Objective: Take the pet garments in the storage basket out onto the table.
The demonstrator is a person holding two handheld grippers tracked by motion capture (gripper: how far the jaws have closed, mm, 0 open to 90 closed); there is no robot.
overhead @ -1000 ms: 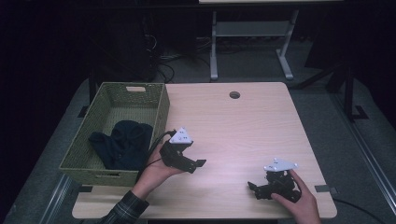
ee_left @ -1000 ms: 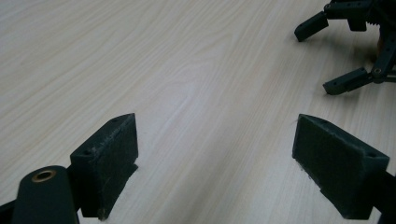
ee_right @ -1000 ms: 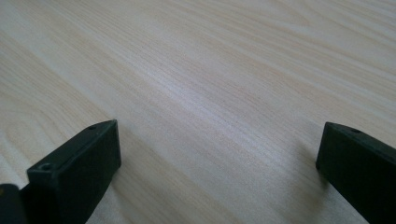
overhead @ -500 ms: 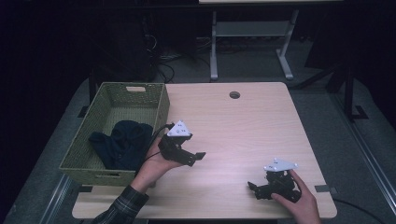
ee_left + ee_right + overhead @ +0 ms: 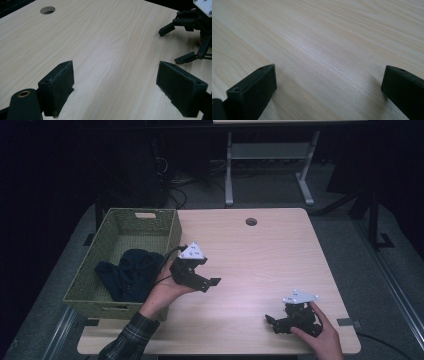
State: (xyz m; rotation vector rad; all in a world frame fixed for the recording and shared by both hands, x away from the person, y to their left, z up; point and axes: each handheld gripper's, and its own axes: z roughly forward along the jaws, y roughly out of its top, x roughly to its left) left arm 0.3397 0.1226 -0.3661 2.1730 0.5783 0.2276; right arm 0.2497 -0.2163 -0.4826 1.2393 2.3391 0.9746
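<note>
My left gripper (image 5: 209, 284) hangs just right of a green woven basket (image 5: 169, 224), held in a hand, its jaws pointing right over the table. In the left gripper view, my left gripper (image 5: 117, 72) is open with bare wood between its pads (image 5: 58, 86). My right gripper (image 5: 271, 324) rests low near the table's front right, jaws pointing left. It is open too in the right gripper view (image 5: 330, 72), and nothing lies between its pads (image 5: 255, 91). A dark blue cloth (image 5: 131, 272) lies crumpled inside the basket.
The light wooden table (image 5: 260, 265) has a round cable hole (image 5: 251, 221) near its far edge. The basket overhangs the table's left side. The right gripper (image 5: 190, 32) appears at the upper right of the left gripper view. A metal stand (image 5: 267, 155) is behind the table.
My left gripper has risen and moved a little away from the front edge, staying beside the basket. The right gripper has stayed still.
</note>
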